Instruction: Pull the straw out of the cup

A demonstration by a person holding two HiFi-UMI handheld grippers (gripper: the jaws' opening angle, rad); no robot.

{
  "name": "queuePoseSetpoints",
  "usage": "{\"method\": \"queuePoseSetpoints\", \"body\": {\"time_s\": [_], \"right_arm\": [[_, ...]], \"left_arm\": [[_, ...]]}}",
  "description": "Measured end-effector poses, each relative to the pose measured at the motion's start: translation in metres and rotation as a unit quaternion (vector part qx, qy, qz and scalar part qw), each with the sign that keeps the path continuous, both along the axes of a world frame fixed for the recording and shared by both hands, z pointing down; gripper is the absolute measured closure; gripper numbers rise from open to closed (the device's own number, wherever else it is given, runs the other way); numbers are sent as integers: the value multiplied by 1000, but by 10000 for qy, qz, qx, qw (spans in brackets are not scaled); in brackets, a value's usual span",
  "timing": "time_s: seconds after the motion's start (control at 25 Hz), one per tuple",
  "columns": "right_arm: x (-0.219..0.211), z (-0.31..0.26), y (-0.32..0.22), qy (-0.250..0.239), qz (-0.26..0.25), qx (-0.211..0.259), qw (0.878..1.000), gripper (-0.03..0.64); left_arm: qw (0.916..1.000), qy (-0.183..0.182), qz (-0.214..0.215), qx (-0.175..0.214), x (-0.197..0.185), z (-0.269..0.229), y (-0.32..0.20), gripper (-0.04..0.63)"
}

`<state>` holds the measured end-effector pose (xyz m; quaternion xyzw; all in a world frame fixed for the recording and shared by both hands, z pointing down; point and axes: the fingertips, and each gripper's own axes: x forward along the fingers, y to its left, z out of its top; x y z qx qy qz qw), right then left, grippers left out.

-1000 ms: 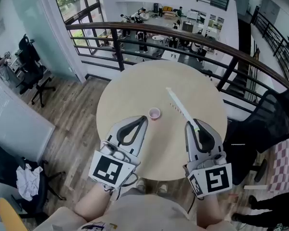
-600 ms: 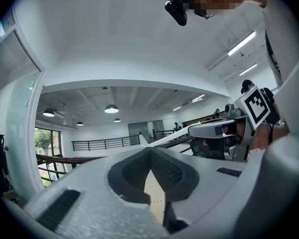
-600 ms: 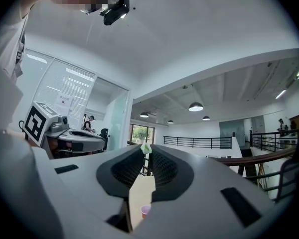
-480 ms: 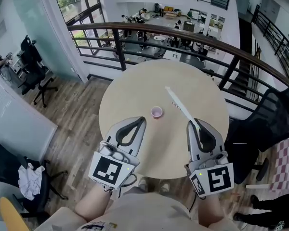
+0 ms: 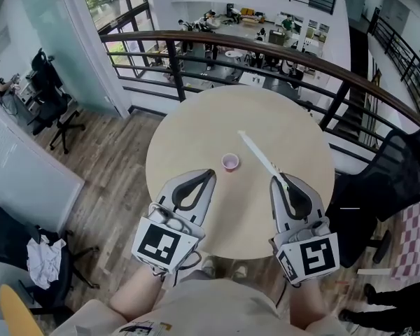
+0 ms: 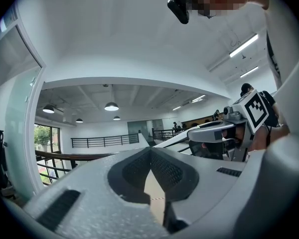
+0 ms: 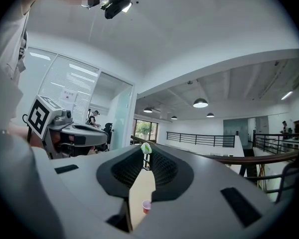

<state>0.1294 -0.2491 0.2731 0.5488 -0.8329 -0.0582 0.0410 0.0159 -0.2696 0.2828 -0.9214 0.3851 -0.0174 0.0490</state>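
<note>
The right tongs (image 5: 281,180) are clamped on the near end of the straw (image 5: 260,156), jaws almost together. The left tongs (image 5: 208,174) are closed tip to tip on nothing. Both are held over the round table (image 5: 189,128), which stands against a railing (image 5: 266,47) with a black chair (image 5: 399,177) at its right. The pink cup (image 5: 230,162) stands upright between the two tongs, nearer the left; its contents cannot be made out. The straw slants away from the right tongs, outside the cup and passing near its right side.

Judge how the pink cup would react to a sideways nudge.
The cup looks small, so it is probably very light. Standing upright and free on the smooth table, it would likely slide or tip over at a nudge.
</note>
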Motion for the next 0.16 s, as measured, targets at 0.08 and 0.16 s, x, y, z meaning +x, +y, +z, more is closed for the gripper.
{"method": "queuePoseSetpoints", "body": {"time_s": [0.08,0.16], "right_arm": [[0,0,-1,14,30,4,10000,571],[-1,0,-1,28,56,13,10000,571]], "left_arm": [[10000,1,-3,-12,-1,1,-1,583],[10000,-4,-12,-20,-3,2,-3,583]]}}
